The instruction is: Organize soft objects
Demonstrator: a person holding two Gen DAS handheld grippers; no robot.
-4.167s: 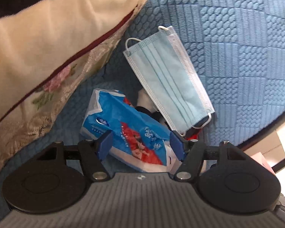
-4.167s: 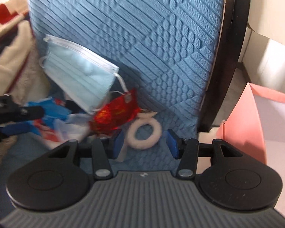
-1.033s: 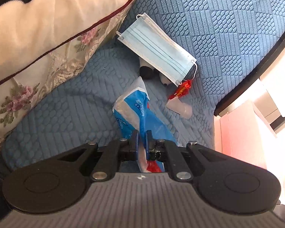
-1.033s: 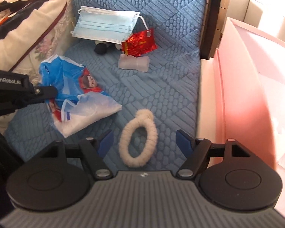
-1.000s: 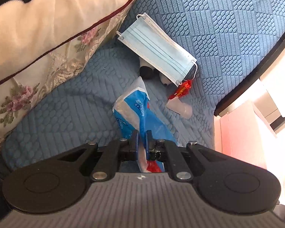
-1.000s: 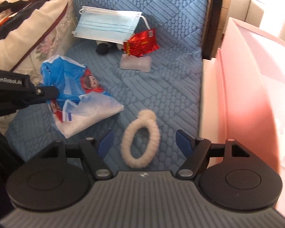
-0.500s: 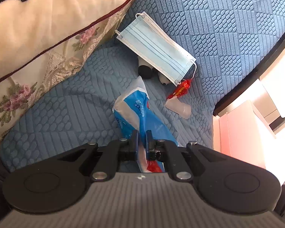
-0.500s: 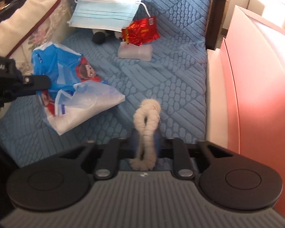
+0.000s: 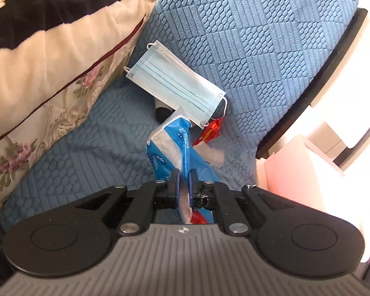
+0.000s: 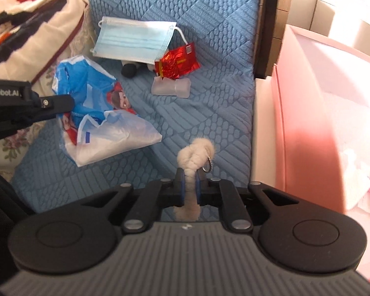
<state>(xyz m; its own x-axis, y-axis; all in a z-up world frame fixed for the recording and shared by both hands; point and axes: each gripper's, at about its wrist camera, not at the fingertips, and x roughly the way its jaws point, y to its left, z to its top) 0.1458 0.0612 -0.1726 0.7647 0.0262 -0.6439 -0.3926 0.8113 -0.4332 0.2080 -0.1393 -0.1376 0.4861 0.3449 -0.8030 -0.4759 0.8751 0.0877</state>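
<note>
Right wrist view: the blue quilted cushion [image 10: 209, 93] ends on its right at a dark frame strip [image 10: 266, 24], and just past that edge stands the pink box [image 10: 308, 113], its near wall lit and its inside partly showing pale crumpled things. Between the box wall and the tissue pack [image 10: 98, 120] the cushion lies bare, the widest free stretch on the seat. On the cushion's left a striped blanket [image 10: 29, 24] and a floral pillow crowd the edge.

The right gripper [image 10: 190, 187] has just been closing and now pinches the fluffy cream ring [image 10: 194, 157] between its blue pads; the ring is squeezed flat into a narrow loop, with a small metal ring hanging at its right side, near the box-side edge of the cushion. The left gripper [image 9: 183, 182] is pressed together on the blue, white and red tissue pack [image 9: 175, 143], which sags below it over the left half of the cushion.

At the cushion's back a light blue face mask [image 10: 133, 42] leans against the backrest, covering most of a small black and white toy [image 10: 129, 70]. A red foil packet [image 10: 177, 61] lies against the mask's right corner, touching a clear plastic piece [image 10: 171, 87] just in front of it
</note>
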